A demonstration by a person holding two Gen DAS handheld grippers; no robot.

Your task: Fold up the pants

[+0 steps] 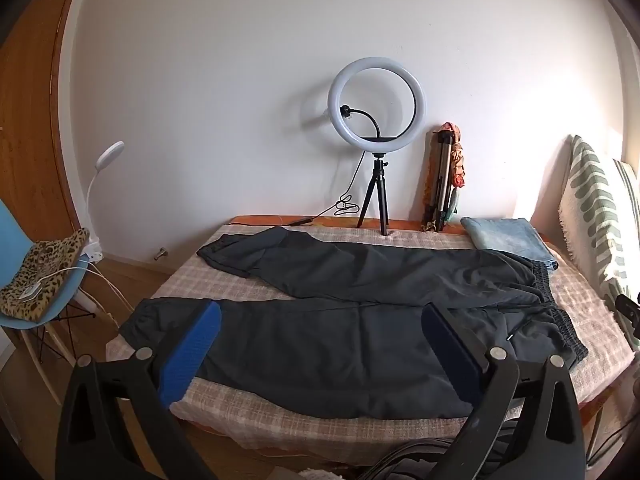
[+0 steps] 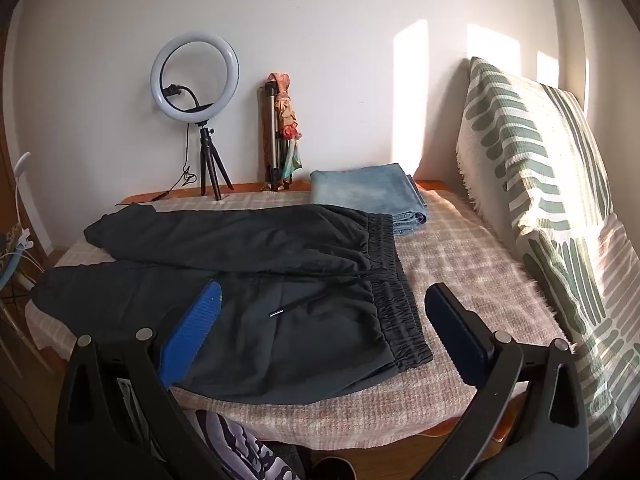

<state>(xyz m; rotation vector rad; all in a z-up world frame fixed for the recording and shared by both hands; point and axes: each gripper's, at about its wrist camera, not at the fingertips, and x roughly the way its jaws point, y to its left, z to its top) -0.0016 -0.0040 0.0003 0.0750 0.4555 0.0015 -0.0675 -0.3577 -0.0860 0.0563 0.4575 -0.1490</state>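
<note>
At your far left a pale blue plastic chair [image 1: 24,236] carries a leopard-print fabric piece [image 1: 44,268], with a white gooseneck lamp [image 1: 106,160] rising just behind it. Next comes the desk under a beige checked cloth [image 2: 460,264], and across it lie the dark grey drawstring pants [image 1: 340,320], spread flat with the legs running toward the left and the elastic waistband [image 2: 394,280] at the right end; the far leg angles slightly away from the near one, and the drawstring's tip rests on the front panel. Your left gripper [image 1: 320,330] hovers over the near leg with its blue-padded fingers [image 1: 192,352] spread wide apart and nothing between them. Against the wall behind the pants stands a lit white ring light on a small black tripod [image 1: 376,108], and just right of it a folded silver tripod with a patterned scarf draped over it [image 1: 444,176]. A folded pale blue denim garment [image 2: 368,188] sits beside the waistband at the back of the desk. Your right gripper [image 2: 322,308] hangs above the waistband end, jaws likewise wide apart and empty. At the far right a green-and-cream striped cushion [image 2: 540,184] leans upright.
</note>
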